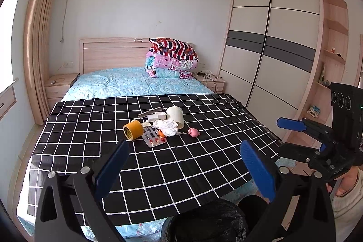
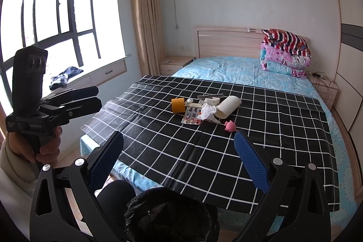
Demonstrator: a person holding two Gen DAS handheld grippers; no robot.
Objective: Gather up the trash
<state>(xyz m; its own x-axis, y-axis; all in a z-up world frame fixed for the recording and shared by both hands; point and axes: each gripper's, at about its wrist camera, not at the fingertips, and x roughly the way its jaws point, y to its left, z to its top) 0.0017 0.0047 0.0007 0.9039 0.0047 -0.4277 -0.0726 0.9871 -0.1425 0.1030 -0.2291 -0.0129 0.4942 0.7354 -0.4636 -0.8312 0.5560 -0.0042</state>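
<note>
On the black checked cloth (image 1: 158, 162) covering the foot of the bed, the trash lies in one small cluster near the middle; from left to right, a roll of yellow-brown tape (image 1: 133, 129) stands on its edge; just beside it lies a blister pack of pills (image 1: 154, 137), some red and some dark; a crumpled white tissue (image 1: 168, 126) rests against the pack; behind the tissue a white paper tube (image 1: 175, 116) lies tipped on its side, with a small white box (image 1: 156, 116) and a grey strip next to it; a little pink toy (image 1: 193, 132) sits apart on the right.

Both tools hang above the near edge of the cloth, well apart from the cluster; the left gripper (image 1: 185, 165) is spread wide and holds nothing; the right gripper (image 2: 179, 158) is likewise spread and empty.

A bin lined with a black bag (image 2: 170, 217) stands below the cloth's near edge; beyond the cloth are the blue bedsheet (image 1: 136, 83), folded quilts (image 1: 172, 58) at the wooden headboard, a wardrobe (image 1: 272, 49) on the right, and a bay window (image 2: 52, 10) on the left.
</note>
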